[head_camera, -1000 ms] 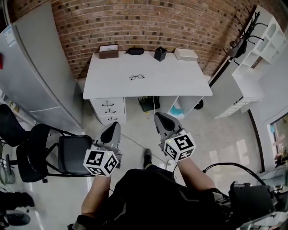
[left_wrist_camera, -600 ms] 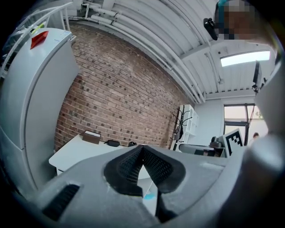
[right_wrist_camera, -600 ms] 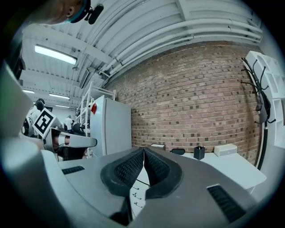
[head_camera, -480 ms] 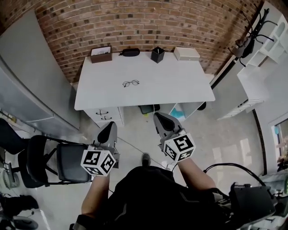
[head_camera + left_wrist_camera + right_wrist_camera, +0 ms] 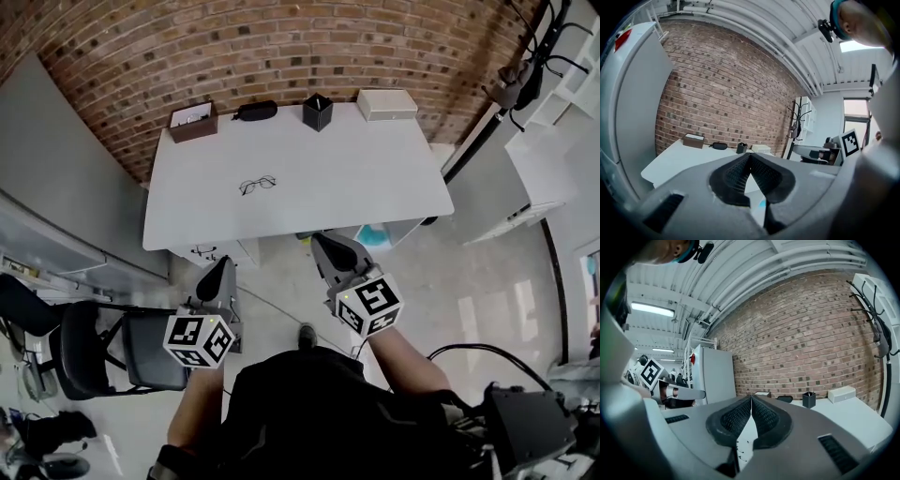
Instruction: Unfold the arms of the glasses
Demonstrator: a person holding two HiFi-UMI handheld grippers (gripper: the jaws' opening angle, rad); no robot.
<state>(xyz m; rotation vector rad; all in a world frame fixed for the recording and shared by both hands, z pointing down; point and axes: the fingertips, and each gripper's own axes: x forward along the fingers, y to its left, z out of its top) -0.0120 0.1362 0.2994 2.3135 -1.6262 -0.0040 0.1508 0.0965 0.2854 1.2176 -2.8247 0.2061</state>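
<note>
right tool (image 5: 325, 247) hangs well short of glasses (image 5: 257, 185).

Left gripper (image 5: 222, 269), right gripper (image 5: 324, 247), both closed.

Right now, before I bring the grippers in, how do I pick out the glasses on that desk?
Find the white desk against the brick wall. Along its back edge stand a brown box, a black case, a black cup and a white box. The glasses lie alone left of centre, in front of that row: a thin dark wire outline, not a solid block.
</note>
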